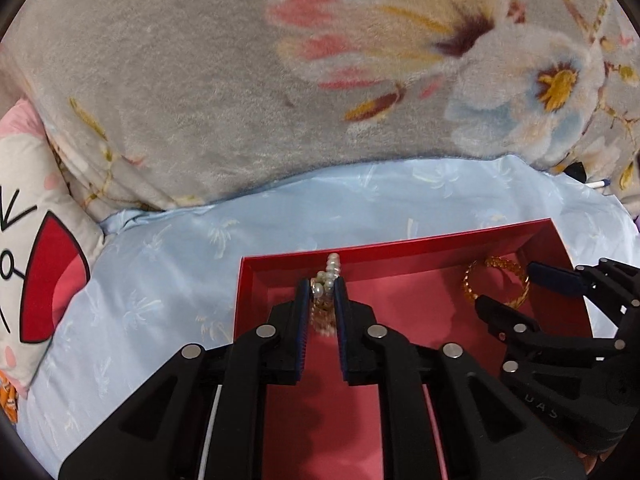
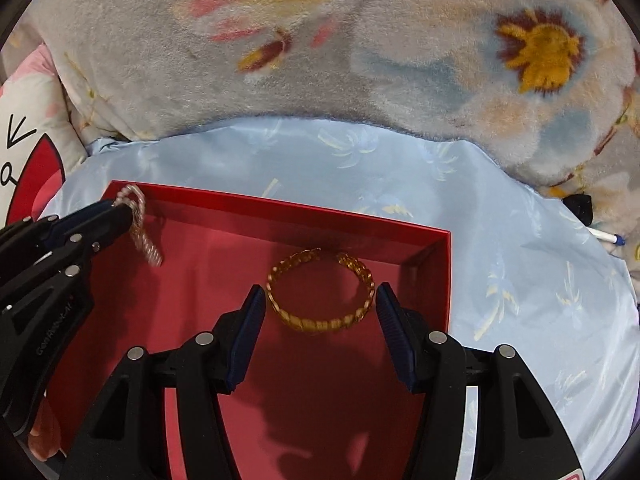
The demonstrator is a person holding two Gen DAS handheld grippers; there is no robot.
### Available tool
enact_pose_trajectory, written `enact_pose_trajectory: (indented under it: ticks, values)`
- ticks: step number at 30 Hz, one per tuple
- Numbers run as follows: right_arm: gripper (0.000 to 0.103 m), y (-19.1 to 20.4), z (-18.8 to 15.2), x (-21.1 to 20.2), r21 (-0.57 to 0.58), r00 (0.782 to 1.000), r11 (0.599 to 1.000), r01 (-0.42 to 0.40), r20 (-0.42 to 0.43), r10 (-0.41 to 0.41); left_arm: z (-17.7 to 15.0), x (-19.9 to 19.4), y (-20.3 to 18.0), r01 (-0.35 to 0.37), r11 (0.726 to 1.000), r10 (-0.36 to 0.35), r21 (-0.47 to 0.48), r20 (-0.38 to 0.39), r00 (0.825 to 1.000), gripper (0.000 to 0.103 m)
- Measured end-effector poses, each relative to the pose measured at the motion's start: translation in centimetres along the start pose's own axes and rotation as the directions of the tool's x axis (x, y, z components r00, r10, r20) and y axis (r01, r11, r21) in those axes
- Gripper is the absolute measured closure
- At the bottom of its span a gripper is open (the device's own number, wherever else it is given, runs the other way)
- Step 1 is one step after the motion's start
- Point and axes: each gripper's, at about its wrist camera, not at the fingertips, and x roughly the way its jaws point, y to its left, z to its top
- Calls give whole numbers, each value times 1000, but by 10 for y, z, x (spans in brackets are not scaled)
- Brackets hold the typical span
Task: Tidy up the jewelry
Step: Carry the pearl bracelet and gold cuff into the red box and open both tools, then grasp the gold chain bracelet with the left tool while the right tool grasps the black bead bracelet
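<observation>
A shallow red box (image 1: pixel 448 246) (image 2: pixel 304 210) lies on a light blue sheet. My left gripper (image 1: pixel 322 292) (image 2: pixel 124 210) is shut on a pearl bracelet (image 1: pixel 330 276) (image 2: pixel 140 224), which hangs above the box's far left part. A gold chain bracelet (image 2: pixel 320 292) (image 1: pixel 496 282) lies on the box floor at the far right. My right gripper (image 2: pixel 320 300) (image 1: pixel 506 286) is open, one finger on each side of the gold bracelet, apart from it.
A grey floral fleece blanket (image 1: pixel 200 80) (image 2: pixel 360 60) is piled behind the box. A white and red cartoon pillow (image 1: pixel 36 248) (image 2: pixel 28 148) lies at the left. A white pen (image 2: pixel 606 236) lies on the sheet (image 2: pixel 520 240) at the right.
</observation>
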Motion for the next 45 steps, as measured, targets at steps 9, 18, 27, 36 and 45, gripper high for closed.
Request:
enact_pose_trajectory:
  ticks: [9, 18, 27, 36, 45]
  values:
    - [37, -11, -12, -39, 16, 997, 1000, -18, 76, 17, -11, -40, 6, -49, 999, 48, 11, 100, 994, 45]
    - [32, -2, -102, -138, -12, 985, 998, -57, 160, 59, -76, -137, 25, -18, 1000, 20, -14, 141, 990, 38]
    - [32, 10, -246, -206, -37, 982, 996, -83, 166, 88, -198, -194, 28, 42, 999, -41, -12, 76, 996, 37]
    - [32, 21, -340, -217, -22, 983, 993, -116, 143, 118, -281, -210, 0, 100, 995, -100, 2, 14, 995, 37]
    - [39, 18, -357, -208, 5, 984, 992, -127, 129, 125, -308, -226, -7, 130, 991, -131, 25, 43, 990, 33]
